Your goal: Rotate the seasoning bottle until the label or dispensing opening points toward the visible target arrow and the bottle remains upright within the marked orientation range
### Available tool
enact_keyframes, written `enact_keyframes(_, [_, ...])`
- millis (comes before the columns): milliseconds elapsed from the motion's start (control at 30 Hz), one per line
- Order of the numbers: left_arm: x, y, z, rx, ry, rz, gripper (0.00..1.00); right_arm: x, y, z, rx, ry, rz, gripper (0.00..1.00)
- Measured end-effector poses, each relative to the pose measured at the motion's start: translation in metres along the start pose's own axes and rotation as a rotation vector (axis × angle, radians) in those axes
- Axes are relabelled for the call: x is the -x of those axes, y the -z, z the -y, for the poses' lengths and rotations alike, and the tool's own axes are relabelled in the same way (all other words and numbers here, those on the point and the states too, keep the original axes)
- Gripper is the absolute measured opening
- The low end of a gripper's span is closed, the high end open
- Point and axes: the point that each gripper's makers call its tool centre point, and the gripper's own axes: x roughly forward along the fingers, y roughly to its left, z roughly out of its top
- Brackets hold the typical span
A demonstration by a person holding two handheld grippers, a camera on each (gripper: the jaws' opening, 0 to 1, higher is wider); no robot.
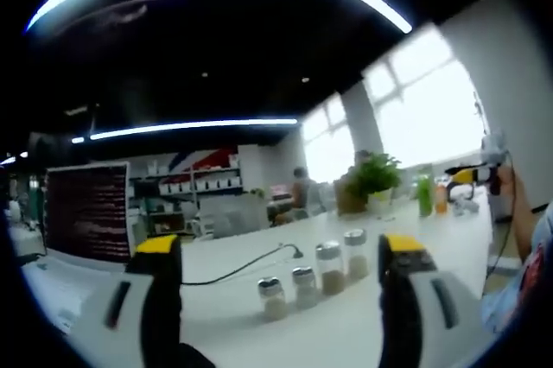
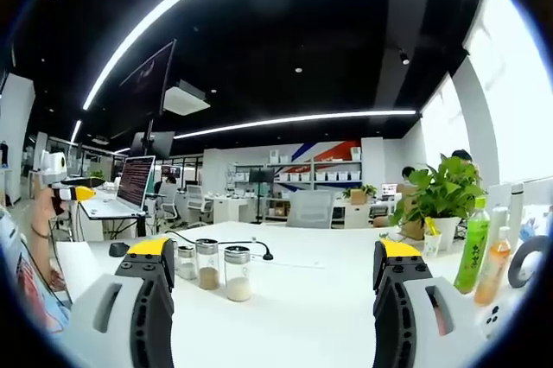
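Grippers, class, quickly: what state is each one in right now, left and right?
Left gripper: open, holding nothing; the seasoning bottles stand beyond it on the white table.
Right gripper: open, holding nothing.

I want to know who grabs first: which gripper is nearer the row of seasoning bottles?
Probably left. The left gripper frames the seasoning bottles between its open jaws; the right gripper sees them off by its left jaw, slightly farther.

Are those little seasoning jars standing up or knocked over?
Upright: all four seasoning jars stand on the white table, silver caps on top.
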Motion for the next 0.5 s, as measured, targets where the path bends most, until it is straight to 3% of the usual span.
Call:
enact_keyframes(267, [-0.001, 0.011, 0.009, 0.042, 0.044, -0.044, 1.0, -0.007, -0.002, -0.021, -0.008, -0.066, 0.031, 0.99])
enact_keyframes(500, [0.0, 0.012, 0.01, 0.052, 0.052, -0.042, 1.0, -0.014, 0.002, -0.031, -0.001, -0.079, 0.028, 0.99])
